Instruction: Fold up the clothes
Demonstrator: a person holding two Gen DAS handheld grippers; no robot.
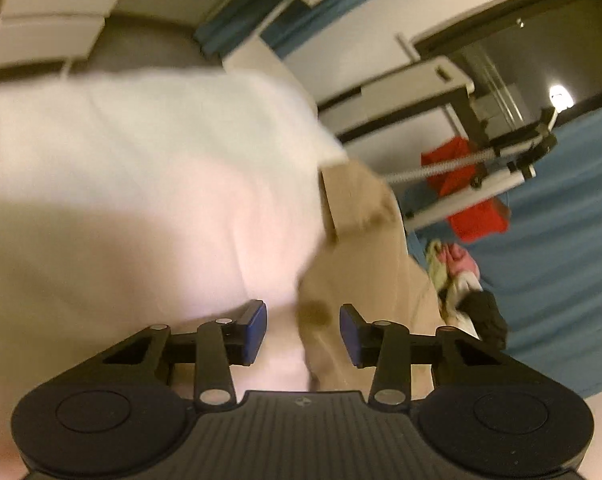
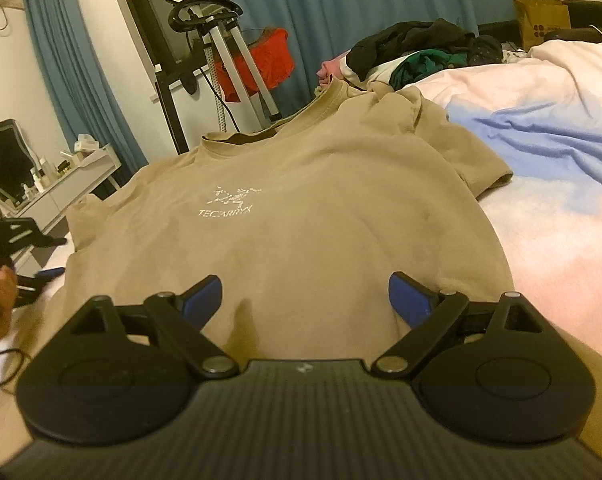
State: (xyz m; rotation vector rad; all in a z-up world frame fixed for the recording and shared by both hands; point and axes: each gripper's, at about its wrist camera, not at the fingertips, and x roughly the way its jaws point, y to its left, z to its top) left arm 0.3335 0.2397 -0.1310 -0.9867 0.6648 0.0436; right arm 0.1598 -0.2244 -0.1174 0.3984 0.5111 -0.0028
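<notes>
A tan T-shirt (image 2: pixel 301 208) with a white chest logo lies spread face up on the bed, collar at the far end. My right gripper (image 2: pixel 305 296) is open, held low over the shirt's near hem with nothing between its fingers. At the shirt's left side, near a sleeve, a hand holds my left gripper (image 2: pixel 55 257). The left wrist view is tilted and blurred. There my left gripper (image 1: pixel 303 332) is open, and behind its gap the tan shirt's (image 1: pixel 365 248) edge meets the white bedding (image 1: pixel 141 180). Whether it touches the cloth I cannot tell.
The pink, white and blue duvet (image 2: pixel 549 168) covers the bed to the right. A pile of dark clothes (image 2: pixel 421 44) lies beyond the collar. An exercise machine (image 2: pixel 229 60) with a red garment (image 2: pixel 273 60) stands by the blue curtain. A dresser (image 2: pixel 77 176) stands at the left.
</notes>
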